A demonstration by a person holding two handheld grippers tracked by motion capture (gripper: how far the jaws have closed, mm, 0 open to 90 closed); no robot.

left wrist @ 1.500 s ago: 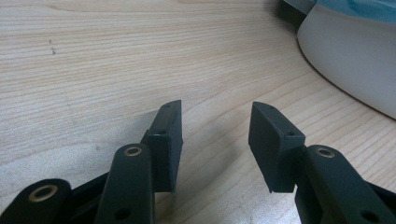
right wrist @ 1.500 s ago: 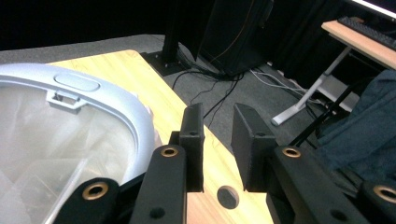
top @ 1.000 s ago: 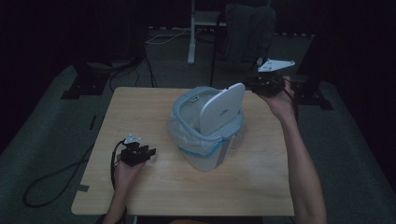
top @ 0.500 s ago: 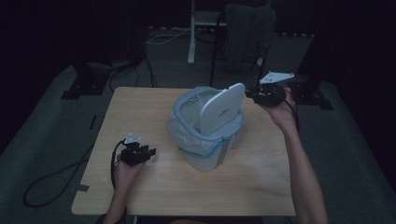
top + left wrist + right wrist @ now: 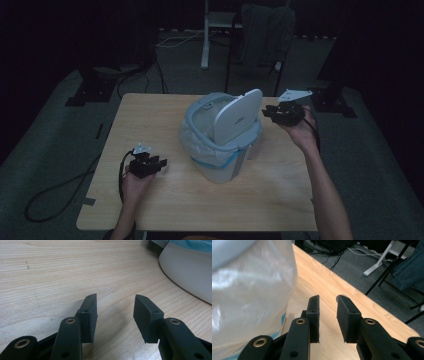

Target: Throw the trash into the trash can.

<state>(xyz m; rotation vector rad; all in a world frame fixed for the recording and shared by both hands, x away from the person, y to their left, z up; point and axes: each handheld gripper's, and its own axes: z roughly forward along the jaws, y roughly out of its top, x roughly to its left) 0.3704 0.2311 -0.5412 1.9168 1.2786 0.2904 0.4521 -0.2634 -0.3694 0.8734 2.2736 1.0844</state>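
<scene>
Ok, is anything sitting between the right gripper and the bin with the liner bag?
Nothing visible does. The right gripper hangs just beside the bin, near its raised lid, jaws open and empty. In the right gripper view only bare table lies ahead, and the liner bag bulges right next to one jaw.

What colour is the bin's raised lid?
Pale grey-white lid, seen best in the high view.

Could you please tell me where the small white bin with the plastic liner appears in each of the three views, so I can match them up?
High view: the bin stands mid-table, lid raised, between both grippers.
Left gripper view: its white wall curves across the upper right corner.
Right gripper view: its plastic liner bulges at left, beside the jaws.
Shared landmark: the light wooden table.
</scene>
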